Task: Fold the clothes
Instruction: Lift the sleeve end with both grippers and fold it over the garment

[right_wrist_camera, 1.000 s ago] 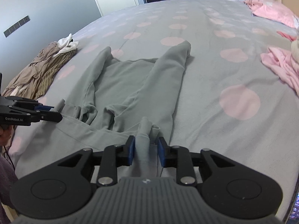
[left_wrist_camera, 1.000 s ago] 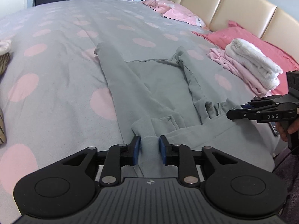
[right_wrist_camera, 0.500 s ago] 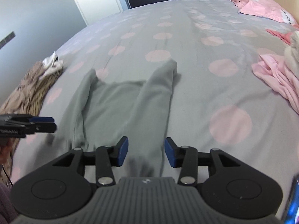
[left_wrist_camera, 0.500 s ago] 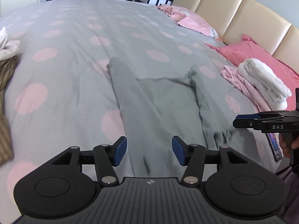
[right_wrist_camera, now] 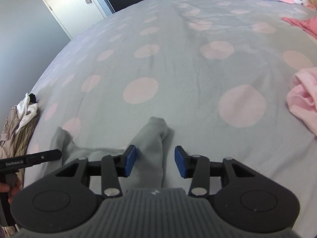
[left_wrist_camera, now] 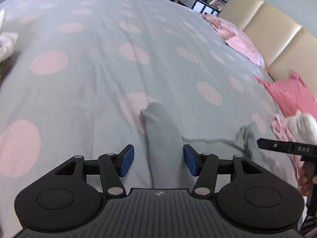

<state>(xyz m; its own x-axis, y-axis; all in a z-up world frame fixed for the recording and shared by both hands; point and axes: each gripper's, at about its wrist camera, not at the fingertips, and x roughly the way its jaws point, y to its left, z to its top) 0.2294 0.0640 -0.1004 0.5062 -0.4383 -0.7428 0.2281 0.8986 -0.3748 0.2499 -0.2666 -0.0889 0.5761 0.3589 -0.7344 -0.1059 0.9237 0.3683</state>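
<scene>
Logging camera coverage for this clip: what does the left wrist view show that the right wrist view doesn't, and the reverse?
Only the left wrist view shows the beige padded headboard, the bright pink pillow and the dark bedside unit. Only the right wrist view shows the cream door with a handle and the brown striped clothes pile at the bed's edge. Both show the grey polka-dot bedspread, the grey sweatshirt lying on it, and both grippers, left gripper and right gripper, jaws open and empty.

Left gripper (left_wrist_camera: 158,162): black linkage arms, silver pivot screws, blue finger pads (left_wrist_camera: 126,160), ribbed grey housing (small emblem at centre). Right gripper (right_wrist_camera: 155,162): identical build; "DAS" lettering at right edge of the left view.
</scene>
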